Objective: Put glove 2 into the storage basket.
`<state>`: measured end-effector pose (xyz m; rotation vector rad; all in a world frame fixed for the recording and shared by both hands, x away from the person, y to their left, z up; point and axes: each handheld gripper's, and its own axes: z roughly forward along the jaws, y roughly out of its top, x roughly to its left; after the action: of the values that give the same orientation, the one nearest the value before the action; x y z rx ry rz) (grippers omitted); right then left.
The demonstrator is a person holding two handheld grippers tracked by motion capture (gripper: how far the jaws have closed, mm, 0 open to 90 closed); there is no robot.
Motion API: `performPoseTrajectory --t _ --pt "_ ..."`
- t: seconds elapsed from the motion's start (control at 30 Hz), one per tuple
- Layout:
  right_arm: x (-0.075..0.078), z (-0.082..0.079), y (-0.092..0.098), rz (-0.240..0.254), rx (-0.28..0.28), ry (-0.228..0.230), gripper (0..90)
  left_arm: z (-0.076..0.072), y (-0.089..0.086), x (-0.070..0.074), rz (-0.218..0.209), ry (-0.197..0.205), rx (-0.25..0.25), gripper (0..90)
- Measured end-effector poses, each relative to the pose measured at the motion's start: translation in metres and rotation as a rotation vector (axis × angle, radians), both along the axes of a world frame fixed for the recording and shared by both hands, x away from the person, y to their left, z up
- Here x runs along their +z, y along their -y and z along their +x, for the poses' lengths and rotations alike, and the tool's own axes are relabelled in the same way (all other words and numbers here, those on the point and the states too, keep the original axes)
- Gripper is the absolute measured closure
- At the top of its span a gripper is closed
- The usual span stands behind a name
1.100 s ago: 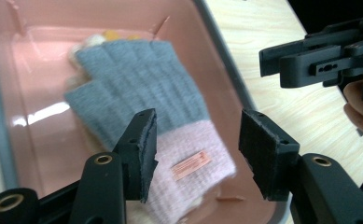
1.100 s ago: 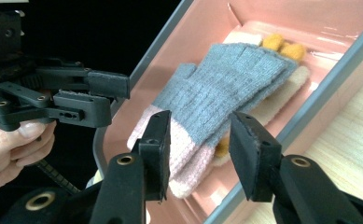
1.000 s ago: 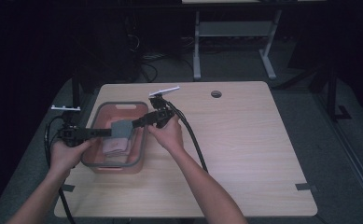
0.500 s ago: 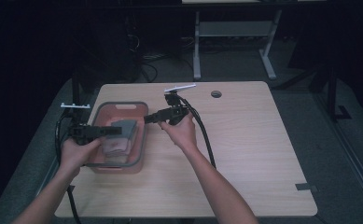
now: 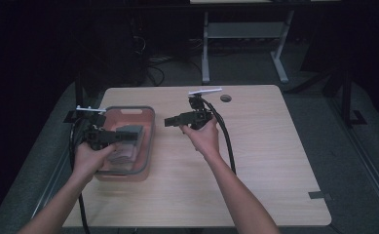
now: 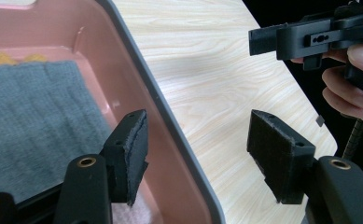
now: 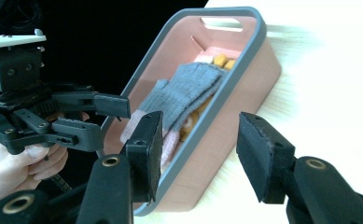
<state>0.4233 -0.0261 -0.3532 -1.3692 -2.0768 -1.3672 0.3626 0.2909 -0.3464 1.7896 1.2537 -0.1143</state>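
A pink bin [image 5: 151,139] with a grey rim stands at the table's left. In it lies a folded grey knit cloth [image 5: 132,130] [image 6: 34,116] [image 7: 184,91] on top of pink and orange items. My left gripper [image 5: 116,138] [image 6: 200,126] hovers over the bin's right side and points right. Its jaws have just been opening and grip nothing; the bin's rim [image 6: 170,116] passes below them. My right gripper [image 5: 168,122] [image 7: 200,123] hangs over bare table just right of the bin and points left at it. Its jaws have also just been opening, with nothing between them.
The wooden table [image 5: 274,161] stretches bare to the right of the bin, with a cable hole [image 5: 225,98] near its far edge and a tape strip [image 5: 318,195] at the front right. Cables trail from both grippers. A white desk frame [image 5: 245,29] stands behind.
Both grippers let go of the grey cloth, which now lies in the bin. The right gripper drew back to the right out of the bin; the left drew back to the left. Both jaws opened.
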Motion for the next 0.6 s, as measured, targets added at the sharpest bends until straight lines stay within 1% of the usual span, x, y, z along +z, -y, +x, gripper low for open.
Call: performPoseTrajectory --t 0.27,0.3,0.33,0.43,0.6 --pt "0.0 -0.004 0.014 0.008 -0.018 0.001 49.3 0.0 0.009 0.001 -0.006 0.006 -0.019 37.5" --pt "0.0 -0.006 0.018 0.009 -0.024 -0.001 49.2 0.0 0.01 0.001 -0.006 0.008 -0.021 37.3" --pt "0.0 -0.006 0.02 0.007 -0.027 -0.003 49.2 0.0 0.012 0.002 0.0 0.009 -0.032 37.2" --pt "0.0 -0.007 0.024 0.008 -0.033 -0.005 49.1 0.001 0.014 0.002 0.004 0.01 -0.039 36.7" --pt "-0.002 -0.009 0.038 0.018 -0.054 -0.005 48.9 0.0 0.023 0.002 0.001 0.011 -0.055 36.5"
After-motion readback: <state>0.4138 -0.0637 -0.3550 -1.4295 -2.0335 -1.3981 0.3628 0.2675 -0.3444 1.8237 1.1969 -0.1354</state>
